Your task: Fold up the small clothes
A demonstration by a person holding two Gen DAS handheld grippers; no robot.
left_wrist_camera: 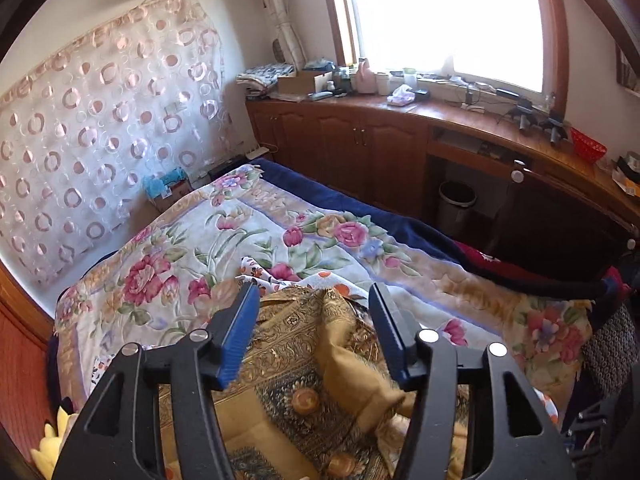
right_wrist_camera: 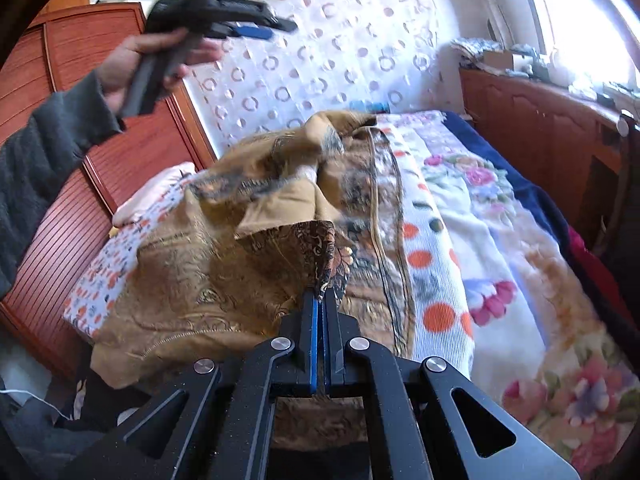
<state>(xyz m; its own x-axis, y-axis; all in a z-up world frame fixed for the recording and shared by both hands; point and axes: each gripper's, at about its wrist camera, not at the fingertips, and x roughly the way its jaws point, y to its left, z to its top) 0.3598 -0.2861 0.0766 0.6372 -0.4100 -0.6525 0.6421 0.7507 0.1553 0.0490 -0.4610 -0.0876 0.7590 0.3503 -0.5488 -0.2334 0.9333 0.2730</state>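
Observation:
A golden-brown patterned garment [right_wrist_camera: 192, 280] lies crumpled on the bed, on top of a white cloth with orange dots [right_wrist_camera: 436, 312]. My right gripper [right_wrist_camera: 322, 294] is shut on one corner of the garment, lifting that corner slightly. In the left wrist view, the left gripper [left_wrist_camera: 314, 290] stands open over the same garment [left_wrist_camera: 304, 368], and its blue pads [left_wrist_camera: 236, 336] touch nothing. The right wrist view shows the left gripper [right_wrist_camera: 276, 28] held up at the top left by a hand in a grey sleeve [right_wrist_camera: 44, 152], well above the cloth.
A floral blanket [left_wrist_camera: 180, 240] covers the bed over a dark blue one [left_wrist_camera: 320, 188]. Wooden panels [right_wrist_camera: 60, 208] run along the left side. A cluttered wooden counter [left_wrist_camera: 440, 116] and a bin [left_wrist_camera: 456, 204] stand under the window. A yellow plush toy [left_wrist_camera: 52, 444] lies at the lower left.

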